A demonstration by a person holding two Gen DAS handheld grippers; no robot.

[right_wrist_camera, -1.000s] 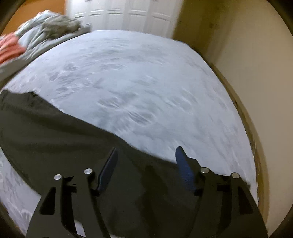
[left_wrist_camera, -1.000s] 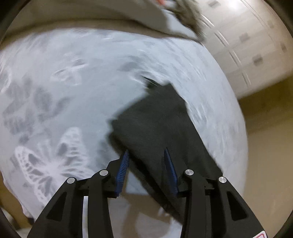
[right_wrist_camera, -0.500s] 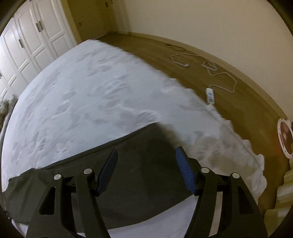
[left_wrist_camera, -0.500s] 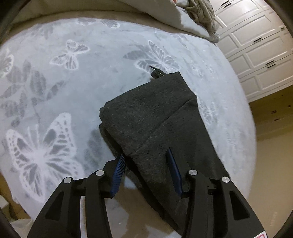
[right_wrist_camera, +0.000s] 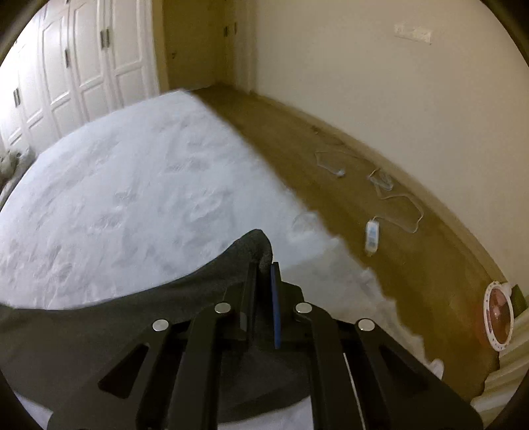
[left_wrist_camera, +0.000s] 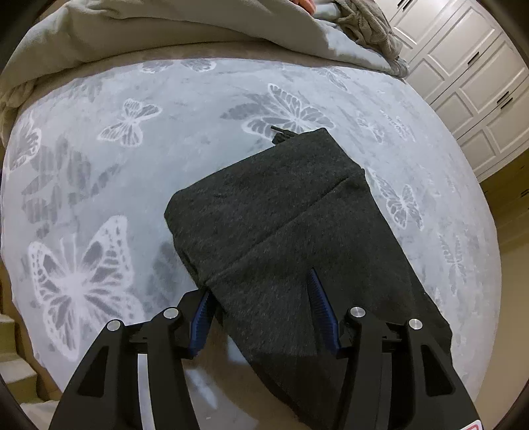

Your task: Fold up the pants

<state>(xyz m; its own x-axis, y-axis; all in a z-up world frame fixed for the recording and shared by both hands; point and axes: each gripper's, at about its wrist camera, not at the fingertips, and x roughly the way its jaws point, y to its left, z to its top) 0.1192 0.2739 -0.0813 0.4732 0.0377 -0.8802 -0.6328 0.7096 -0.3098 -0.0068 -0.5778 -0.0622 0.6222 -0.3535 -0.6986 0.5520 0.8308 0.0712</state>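
Butterfly bedspread (left_wrist_camera: 198, 158), folded pants (left_wrist_camera: 281, 215), right tool (right_wrist_camera: 264, 268) pinching hem

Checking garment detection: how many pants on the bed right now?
1. The dark grey pants lie on the butterfly bedspread; the right gripper has pinched one end, the open left gripper straddles the other. The bedding pile could hide more.

Right tongs (right_wrist_camera: 264, 268) have just snapped closed, pinching a raised corner of the dark pants (right_wrist_camera: 99, 330) above the pale bed (right_wrist_camera: 132, 198).
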